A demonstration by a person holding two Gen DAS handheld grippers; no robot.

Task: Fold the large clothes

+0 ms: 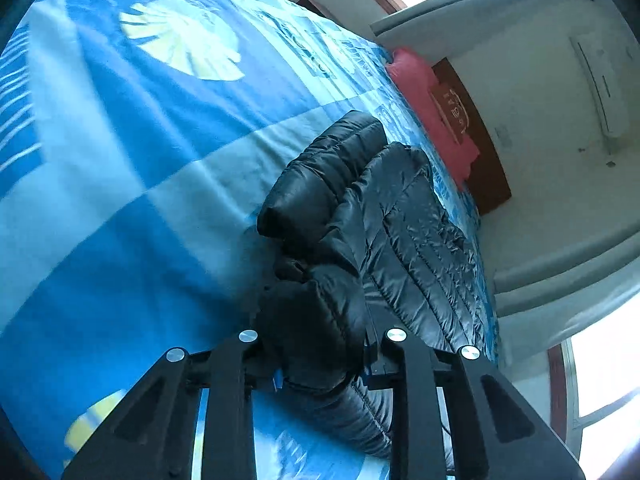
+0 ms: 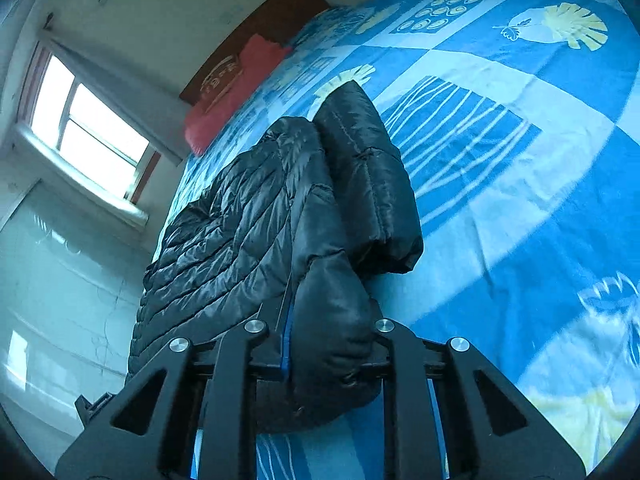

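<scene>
Puffer jacket (image 1: 400, 220), black, on bedspread (image 1: 140, 160): left gripper (image 1: 320, 360) and right gripper (image 2: 328, 356) clenched its edge; advised lifting both evenly.

There is one black puffer jacket (image 1: 404, 232) (image 2: 240, 220) on the bed, and no second garment is visible. It has one sleeve (image 1: 320, 176) (image 2: 372, 184) that lies apart beside the body; the other sleeve I cannot count with certainty. There are two grippers: the left gripper (image 1: 320, 360) and the right gripper (image 2: 332, 356), one in each view, and each is closed on a bunch of the jacket fabric. There is one blue patterned bedsheet (image 1: 132, 168) (image 2: 520, 184), one red pillow (image 1: 432, 112) (image 2: 236, 92), one brown headboard (image 1: 480, 152) (image 2: 264, 32). I count one wall air conditioner (image 1: 600, 84) in the left view
</scene>
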